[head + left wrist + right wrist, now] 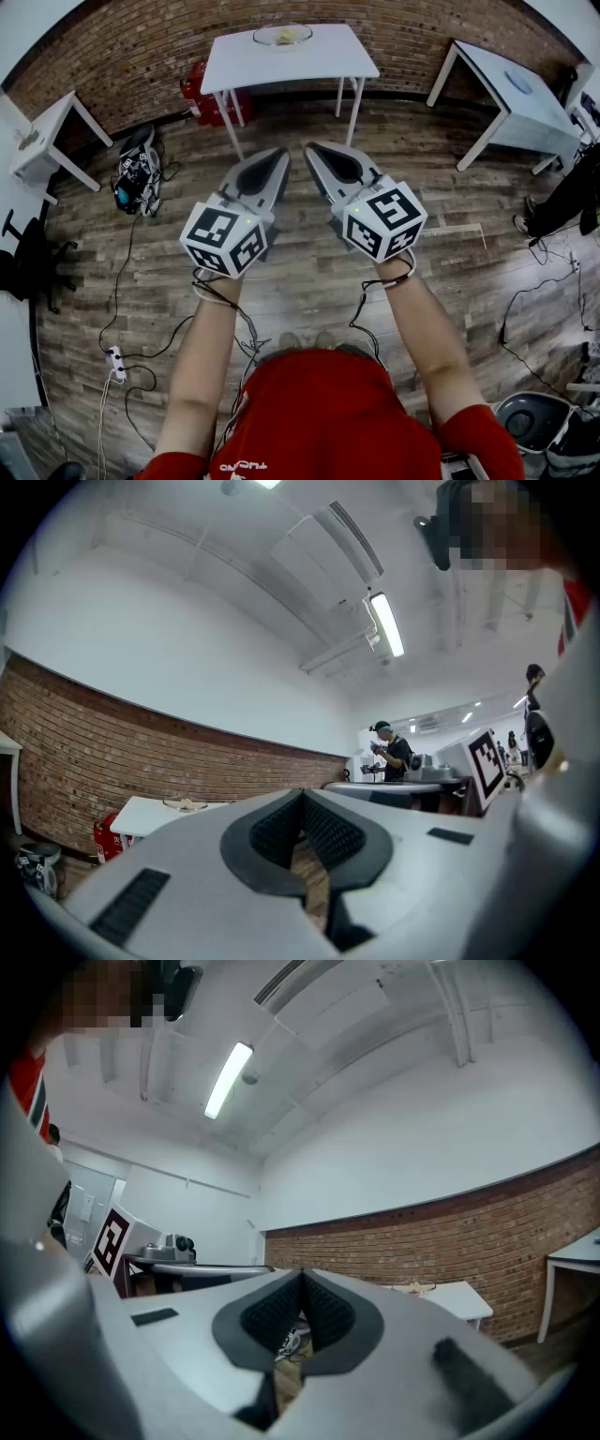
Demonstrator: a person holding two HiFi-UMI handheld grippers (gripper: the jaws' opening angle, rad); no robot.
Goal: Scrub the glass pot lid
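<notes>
Head view: the glass lid [282,35] lies flat on the white bench [328,58] at the top centre of the frame, in front of the brick wall [141,47] and well apart from both claws. It is round, so no long axis shows, and it is too small to tell which way its handle faces. Something yellowish sits with it (over or under the glass, I cannot tell).

The left claw [277,159] and right claw [315,152] are held side by side in the middle of the frame, tips toward the bench. Each is clenched, its ribbed pads [277,832] together with nothing between them.

White lettering on the person's red shirt [319,412] at the bottom edge is upside down and partly cut off, so it cannot be read. The marker cubes [225,239] carry black-and-white square patterns, no words. A red object [199,94] left of the bench's legs is hard to make out.
</notes>
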